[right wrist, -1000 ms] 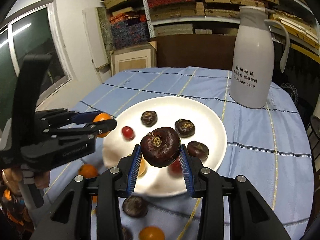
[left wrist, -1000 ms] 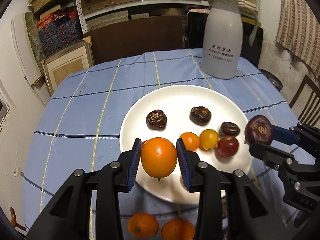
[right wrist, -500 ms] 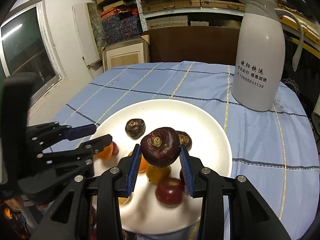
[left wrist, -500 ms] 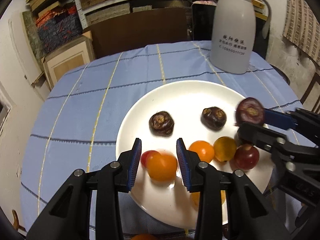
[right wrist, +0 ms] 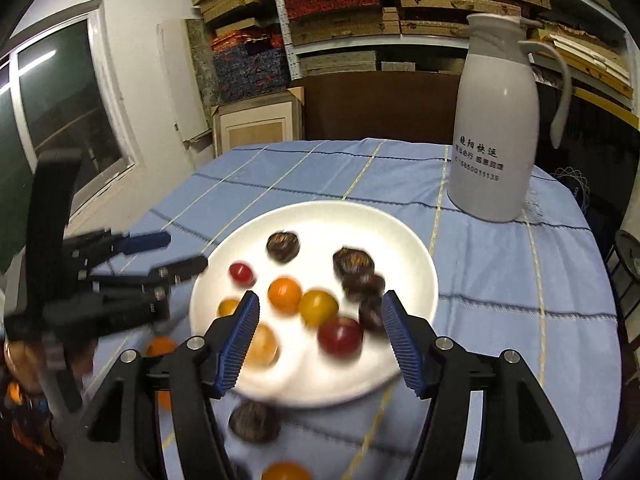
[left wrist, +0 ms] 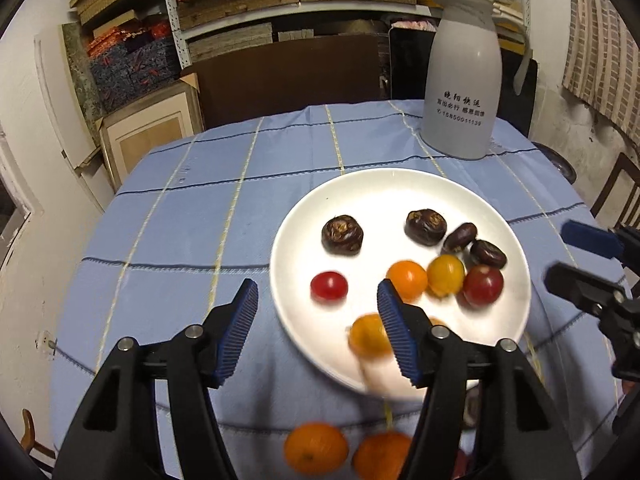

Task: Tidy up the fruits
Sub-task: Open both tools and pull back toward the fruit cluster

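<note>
1. Left gripper [left wrist: 316,306] sits off the left rim of the white plate [left wrist: 400,184], jaws opening, pads touching nothing; only blue cloth and the plate's edge show between them.
2. On the plate, a small red tomato [left wrist: 329,285] lies nearest that left rim, with a dark chestnut [left wrist: 343,234] just behind it.
3. Blurred orange fruit [left wrist: 368,335] lies on the plate's near part, right against the left gripper's right pad.
4. At the plate's middle, an orange tomato [left wrist: 408,279] and a yellow tomato [left wrist: 446,274] sit touching, a bigger red one [left wrist: 483,285] at their right.
5. Three more dark chestnuts [left wrist: 426,227] cluster toward the plate's right rear.
6. Two oranges [left wrist: 316,453] rest on the tabletop [left wrist: 180,220], just off the plate's near rim.
7. Right gripper [right wrist: 316,334] hangs over the plate's near edge, jaws opening, gripping nothing; fruit lies on the plate below.
8. A white jug [left wrist: 464,76] stands behind the plate, to the right.
</note>
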Tool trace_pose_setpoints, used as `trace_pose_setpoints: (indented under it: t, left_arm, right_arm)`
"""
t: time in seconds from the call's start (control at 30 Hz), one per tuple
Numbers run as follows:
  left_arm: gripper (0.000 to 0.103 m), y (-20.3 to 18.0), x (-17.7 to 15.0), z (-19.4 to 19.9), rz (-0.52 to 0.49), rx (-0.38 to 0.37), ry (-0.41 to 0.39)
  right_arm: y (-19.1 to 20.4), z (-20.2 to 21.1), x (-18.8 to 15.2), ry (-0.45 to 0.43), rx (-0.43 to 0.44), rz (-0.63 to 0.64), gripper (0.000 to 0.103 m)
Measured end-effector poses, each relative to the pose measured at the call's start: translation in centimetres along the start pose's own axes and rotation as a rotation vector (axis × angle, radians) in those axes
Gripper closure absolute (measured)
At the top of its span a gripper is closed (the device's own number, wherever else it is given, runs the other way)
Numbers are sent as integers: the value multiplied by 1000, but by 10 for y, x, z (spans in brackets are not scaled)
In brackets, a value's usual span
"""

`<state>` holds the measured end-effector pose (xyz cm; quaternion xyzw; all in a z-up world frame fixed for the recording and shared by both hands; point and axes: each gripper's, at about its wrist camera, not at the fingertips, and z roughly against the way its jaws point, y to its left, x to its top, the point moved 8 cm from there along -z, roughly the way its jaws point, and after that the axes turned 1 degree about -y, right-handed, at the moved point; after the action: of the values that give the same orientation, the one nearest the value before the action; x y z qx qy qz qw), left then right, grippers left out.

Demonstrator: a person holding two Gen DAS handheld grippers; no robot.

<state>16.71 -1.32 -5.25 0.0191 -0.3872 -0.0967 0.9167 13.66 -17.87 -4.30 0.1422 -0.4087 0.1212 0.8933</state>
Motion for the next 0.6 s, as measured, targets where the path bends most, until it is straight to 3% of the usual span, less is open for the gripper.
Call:
trace_pose_setpoints:
  t: [0.33, 0.6]
  left_arm:
    - [35, 15, -55, 58, -8, -19, -26]
    - [34, 5, -95, 72, -28, -53, 5]
  right_arm:
    - [35, 73, -77, -3, 38, 97, 34]
    - [40, 64, -128, 96, -46, 199, 34]
